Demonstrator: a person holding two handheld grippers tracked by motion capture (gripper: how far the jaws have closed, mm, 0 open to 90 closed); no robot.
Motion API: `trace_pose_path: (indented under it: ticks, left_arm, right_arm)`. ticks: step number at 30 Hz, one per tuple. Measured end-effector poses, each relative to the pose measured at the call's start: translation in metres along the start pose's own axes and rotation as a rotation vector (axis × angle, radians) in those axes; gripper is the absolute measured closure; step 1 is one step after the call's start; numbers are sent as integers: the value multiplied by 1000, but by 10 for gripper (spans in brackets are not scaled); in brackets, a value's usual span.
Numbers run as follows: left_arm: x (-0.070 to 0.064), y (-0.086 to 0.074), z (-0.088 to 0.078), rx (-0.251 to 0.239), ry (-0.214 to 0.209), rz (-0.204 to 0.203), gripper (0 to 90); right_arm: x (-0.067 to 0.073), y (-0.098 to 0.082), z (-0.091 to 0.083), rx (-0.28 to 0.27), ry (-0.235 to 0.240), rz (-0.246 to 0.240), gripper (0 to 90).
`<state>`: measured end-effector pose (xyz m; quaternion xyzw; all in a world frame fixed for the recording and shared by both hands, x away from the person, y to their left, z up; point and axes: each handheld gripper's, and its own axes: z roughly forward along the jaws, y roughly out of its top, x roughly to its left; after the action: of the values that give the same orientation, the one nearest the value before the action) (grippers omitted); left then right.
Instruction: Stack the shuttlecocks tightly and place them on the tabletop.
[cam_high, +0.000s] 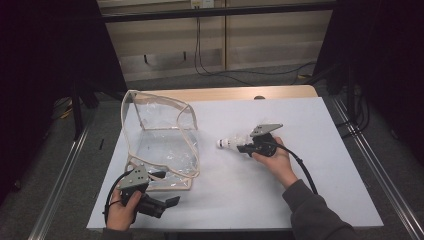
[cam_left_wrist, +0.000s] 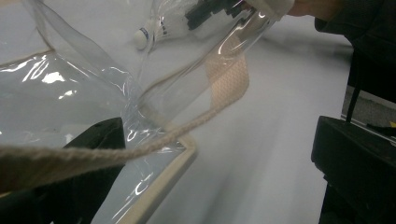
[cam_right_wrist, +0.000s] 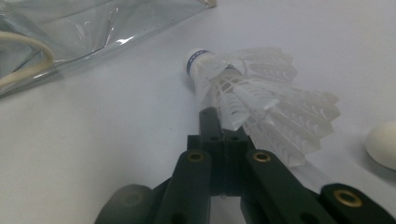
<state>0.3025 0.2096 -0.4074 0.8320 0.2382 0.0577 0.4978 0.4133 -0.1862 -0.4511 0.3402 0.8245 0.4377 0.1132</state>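
i see the desk with wide bare room to the right and front of my right hand. the clear bag stands open at the left, its front edge near the desk's front. my left gripper sits at that bag's corner; i cannot tell its state. my right gripper is pinching the shuttlecock, mid-desk, apart from the bag.

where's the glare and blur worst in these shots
Left gripper view: bright glare streaks on the clear bag, and the cord near the lens is blurred. Right gripper view: shuttlecock feathers are overexposed and soft. High view: dark surroundings, faint glints on the bag.
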Motion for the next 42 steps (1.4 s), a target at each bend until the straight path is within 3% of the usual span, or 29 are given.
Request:
trace_pose_path:
  ticks: [34,42]
  left_arm:
    - [0,0,0,0,1,-1,32]
    - [-1,0,0,1,1,0,32]
  right_arm:
    - [-2,-1,4,-3,-19,-4,883]
    - [-2,-3,5,9,-34,5,829]
